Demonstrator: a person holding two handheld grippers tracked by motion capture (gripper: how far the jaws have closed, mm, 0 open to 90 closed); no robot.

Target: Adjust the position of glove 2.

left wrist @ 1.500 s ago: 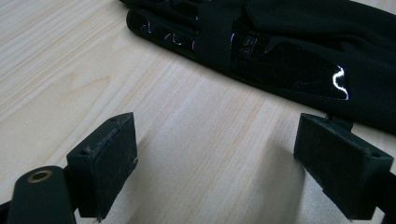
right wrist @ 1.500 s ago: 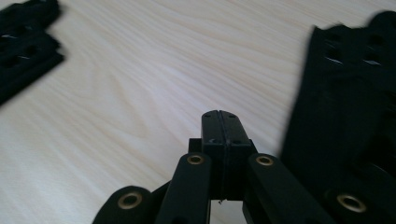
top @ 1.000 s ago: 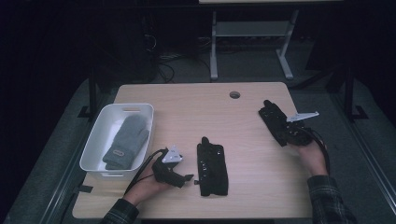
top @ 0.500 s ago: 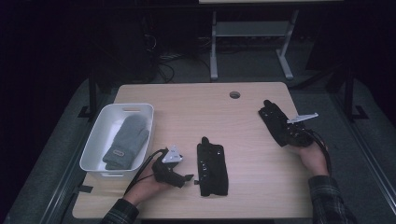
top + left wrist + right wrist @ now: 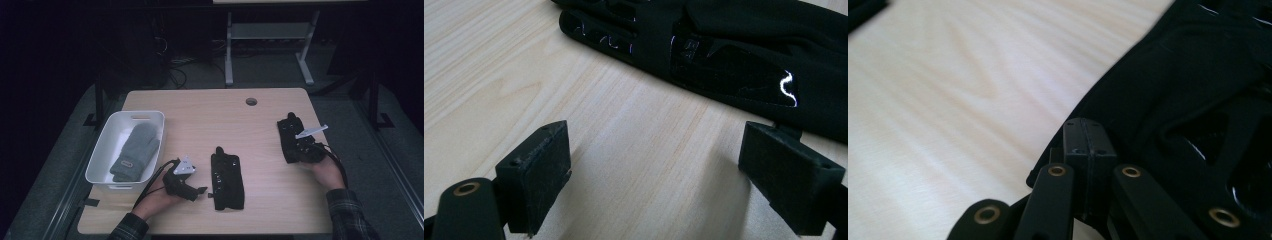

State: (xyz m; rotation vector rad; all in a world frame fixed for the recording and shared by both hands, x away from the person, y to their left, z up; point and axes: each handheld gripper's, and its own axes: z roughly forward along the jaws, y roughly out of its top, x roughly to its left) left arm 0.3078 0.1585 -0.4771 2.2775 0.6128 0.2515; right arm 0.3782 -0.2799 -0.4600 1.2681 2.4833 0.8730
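A pale wooden worktop [image 5: 215, 120] seen from above, in a dark room whose floor and back wall are hard to make out. A person's forearms come in from the bottom edge, cut off at the sleeves. The left gripper [image 5: 200, 190] lies low near the front left of the worktop, its fingers [image 5: 536, 172] spread wide with bare wood between them and holding nothing; their tips point at a black glove [image 5: 227, 181] lying flat just beside them, near but not touching. In the left gripper view this glove [image 5: 744, 55] runs off the top and right edges, so its full shape is lost. The right gripper [image 5: 291, 150] sits at the right side, its fingers [image 5: 1087, 145] pressed fully together; they lie against the edge of a second black glove [image 5: 289, 135], but whether any cloth is pinched between them cannot be told. In the right gripper view that glove [image 5: 1178, 95] is a dark, blurred mass cut off at the right edge. It lies close to the worktop's right edge. A white bin [image 5: 102, 160] stands at the left edge, holding a grey mitten [image 5: 136, 150]. A small round hole [image 5: 251, 101] sits near the back edge. The middle and back of the worktop lie open, with wide bare wood between the two gloves.
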